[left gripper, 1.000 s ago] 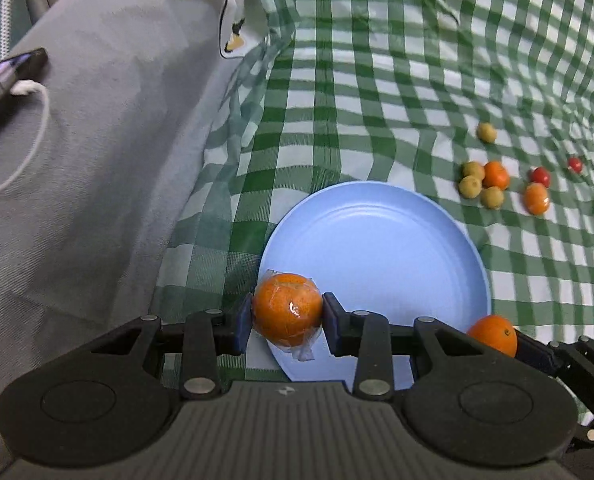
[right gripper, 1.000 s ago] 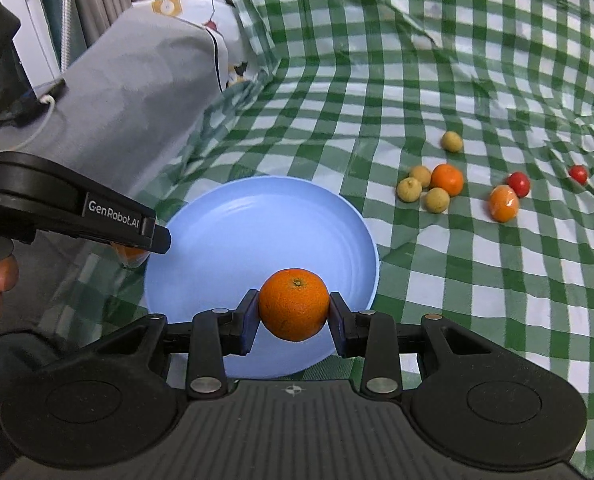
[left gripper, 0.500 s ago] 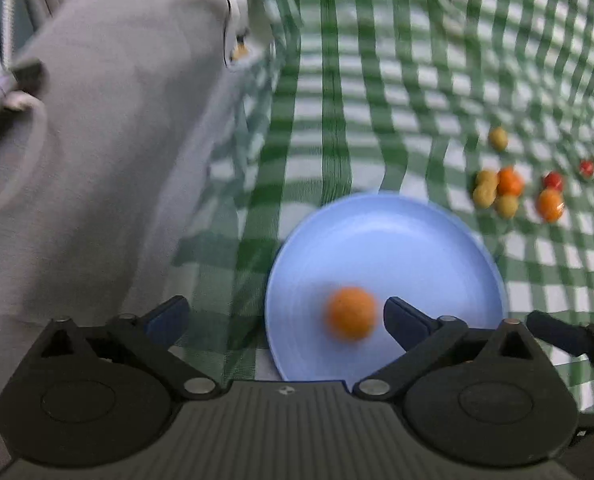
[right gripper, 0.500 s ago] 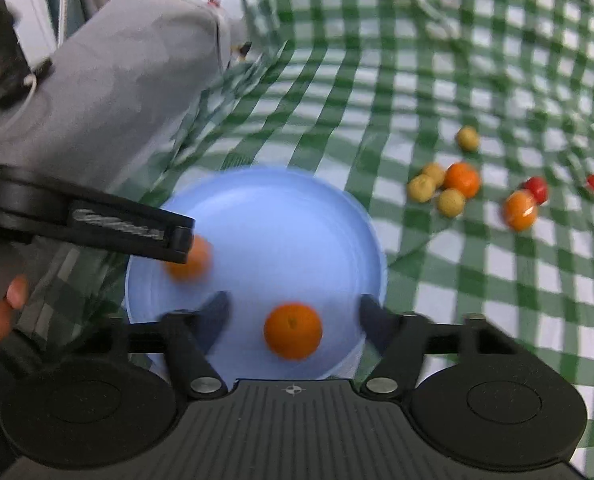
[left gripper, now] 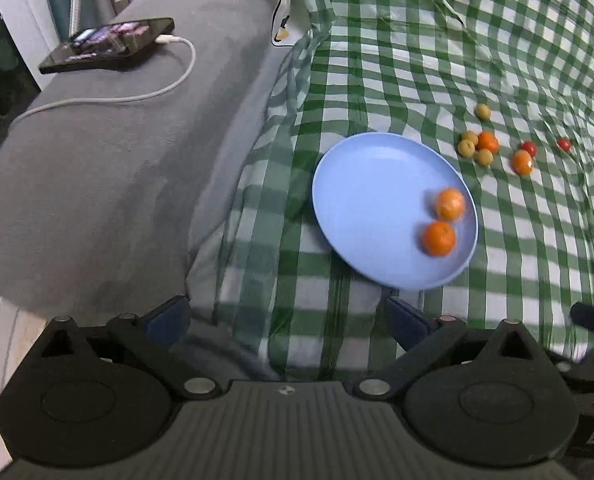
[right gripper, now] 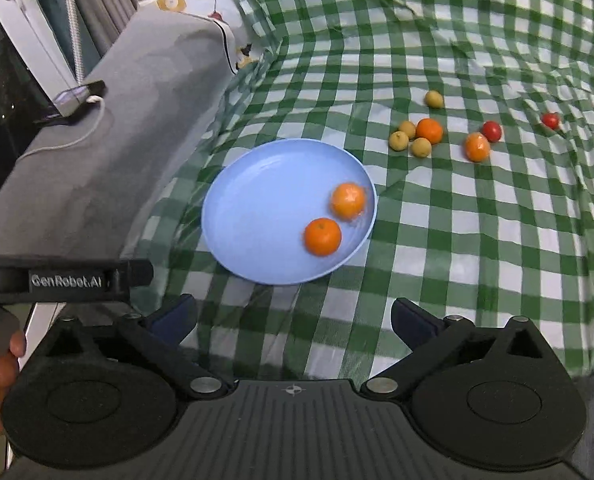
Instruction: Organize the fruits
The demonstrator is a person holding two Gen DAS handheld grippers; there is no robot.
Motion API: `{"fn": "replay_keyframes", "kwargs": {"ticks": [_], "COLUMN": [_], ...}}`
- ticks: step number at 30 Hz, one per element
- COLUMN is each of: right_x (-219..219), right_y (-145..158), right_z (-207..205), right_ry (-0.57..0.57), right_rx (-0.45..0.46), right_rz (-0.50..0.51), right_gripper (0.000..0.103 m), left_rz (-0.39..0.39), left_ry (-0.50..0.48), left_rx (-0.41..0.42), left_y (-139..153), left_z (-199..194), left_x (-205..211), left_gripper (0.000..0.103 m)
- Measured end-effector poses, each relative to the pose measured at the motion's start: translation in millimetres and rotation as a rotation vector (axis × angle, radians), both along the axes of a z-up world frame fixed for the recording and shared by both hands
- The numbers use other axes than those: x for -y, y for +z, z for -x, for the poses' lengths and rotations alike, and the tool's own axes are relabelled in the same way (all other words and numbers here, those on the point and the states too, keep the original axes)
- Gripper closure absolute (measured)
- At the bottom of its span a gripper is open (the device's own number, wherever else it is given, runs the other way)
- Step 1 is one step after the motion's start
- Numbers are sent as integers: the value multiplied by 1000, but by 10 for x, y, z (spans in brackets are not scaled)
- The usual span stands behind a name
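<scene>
Two oranges lie on the plate; fruits at upper right remain; both grippers gape wide, empty.

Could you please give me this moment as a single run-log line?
left gripper: open | right gripper: open | plate: two oranges | cloth: other fruit loose

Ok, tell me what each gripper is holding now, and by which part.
Nothing. The left gripper and right gripper are both open and empty. The two oranges lie on the plate.
</scene>
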State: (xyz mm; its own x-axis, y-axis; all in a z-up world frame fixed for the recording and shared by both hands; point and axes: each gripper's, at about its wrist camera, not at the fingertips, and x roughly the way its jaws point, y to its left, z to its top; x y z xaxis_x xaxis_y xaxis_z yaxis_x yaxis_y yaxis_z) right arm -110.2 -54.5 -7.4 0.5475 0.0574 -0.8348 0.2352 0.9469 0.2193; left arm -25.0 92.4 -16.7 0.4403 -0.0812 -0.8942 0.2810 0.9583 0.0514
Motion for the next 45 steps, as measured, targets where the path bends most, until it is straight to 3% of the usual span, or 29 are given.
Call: {"fn": "replay_keyframes", "kwargs": {"ticks": [12,19,45], "right_x": [-97,-160,-186], "right_y": [374,484,531], "right_z": [511,697,784], "right_ry": [-32,-22,-49], "right_rx": [106,145,155], "right_rz": [29,41,32], "right_gripper": [1,1,1], "left_rz": [-32,-30,-45], "left_ry": [-62,-55,-62], "left_rx": [124,149,148], "left_y": [333,412,415], "left_z": [603,776,800], "left_x": [-35,-87,-104], "left_gripper": [0,0,0]}}
